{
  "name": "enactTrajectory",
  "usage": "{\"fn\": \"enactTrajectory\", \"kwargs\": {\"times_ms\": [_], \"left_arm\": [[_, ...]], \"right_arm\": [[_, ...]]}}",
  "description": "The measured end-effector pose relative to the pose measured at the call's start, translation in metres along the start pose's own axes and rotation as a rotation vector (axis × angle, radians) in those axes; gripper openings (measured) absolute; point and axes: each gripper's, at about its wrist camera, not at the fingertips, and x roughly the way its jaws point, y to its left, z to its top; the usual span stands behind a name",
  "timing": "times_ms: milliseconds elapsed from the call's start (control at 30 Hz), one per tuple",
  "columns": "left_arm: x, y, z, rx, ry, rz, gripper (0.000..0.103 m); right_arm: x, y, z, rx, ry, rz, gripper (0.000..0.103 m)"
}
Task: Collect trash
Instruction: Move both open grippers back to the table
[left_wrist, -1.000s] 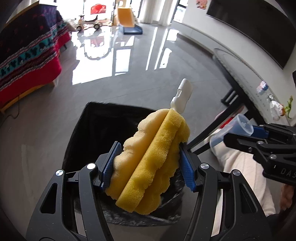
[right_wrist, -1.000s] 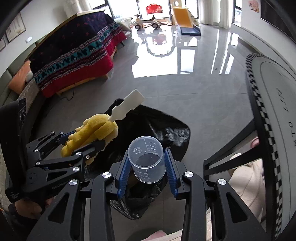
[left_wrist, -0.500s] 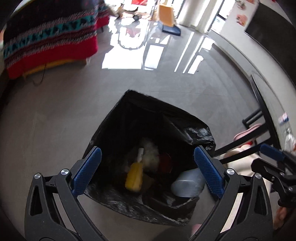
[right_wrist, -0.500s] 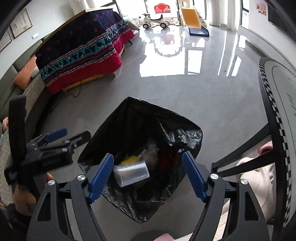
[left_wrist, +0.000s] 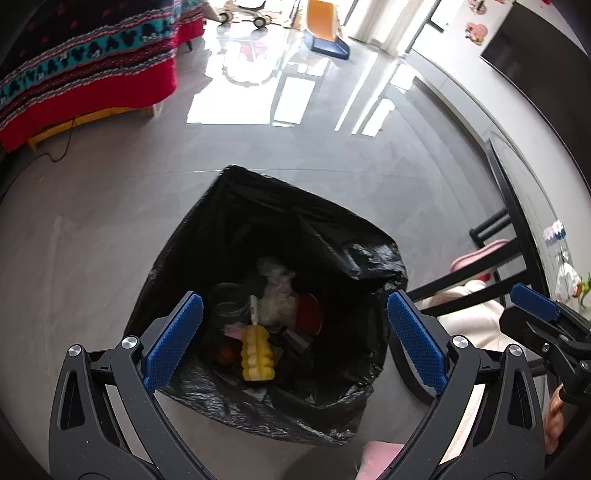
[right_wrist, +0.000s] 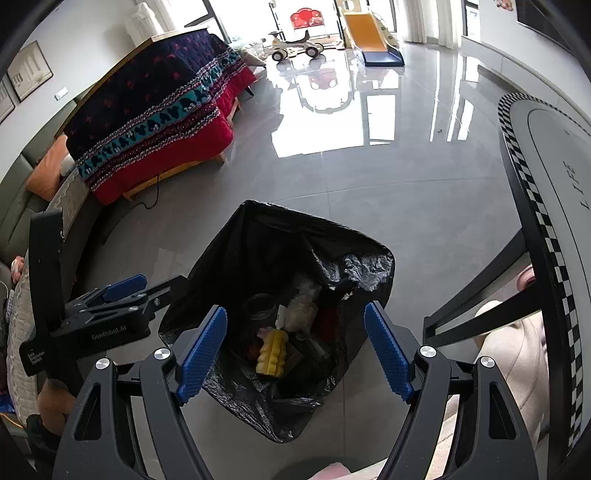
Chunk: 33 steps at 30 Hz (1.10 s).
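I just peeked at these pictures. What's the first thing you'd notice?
The big black trash bag standing open on the shiny grey floor, right in the middle. Inside it, a bright yellow sponge brush lies on top of the trash, beside a clear measuring cup. Both the left gripper and the right gripper hang open and empty above the bag.

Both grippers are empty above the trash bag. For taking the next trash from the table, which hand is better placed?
Probably right. The right gripper is open and sits nearest the table. The left gripper, also open, hangs on the far side of the trash bag.
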Motion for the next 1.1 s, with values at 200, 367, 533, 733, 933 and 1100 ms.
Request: {"fn": "enactTrajectory", "kwargs": {"times_ms": [200,367,533,733,933,1100], "left_arm": [[-0.002,-0.023,0.004,0.057,-0.009,-0.02,0.097],[-0.005,-0.051,0.01,0.115,-0.022,-0.046,0.097],[-0.006,-0.086,0.014,0.162,-0.037,-0.089,0.097],[-0.005,-0.136,0.024,0.254,-0.038,-0.135,0.097],[-0.002,-0.185,0.033,0.342,-0.035,-0.175,0.097],[-0.001,-0.235,0.035,0.431,-0.034,-0.215,0.097]], "right_arm": [[-0.009,-0.011,0.003,0.018,-0.024,0.005,0.078],[-0.025,-0.03,0.006,0.055,-0.067,0.006,0.078],[-0.044,-0.053,0.011,0.103,-0.116,0.005,0.078],[-0.069,-0.096,0.015,0.193,-0.169,0.006,0.078],[-0.098,-0.145,0.013,0.294,-0.232,-0.016,0.078],[-0.12,-0.179,0.007,0.35,-0.286,-0.05,0.078]]}}
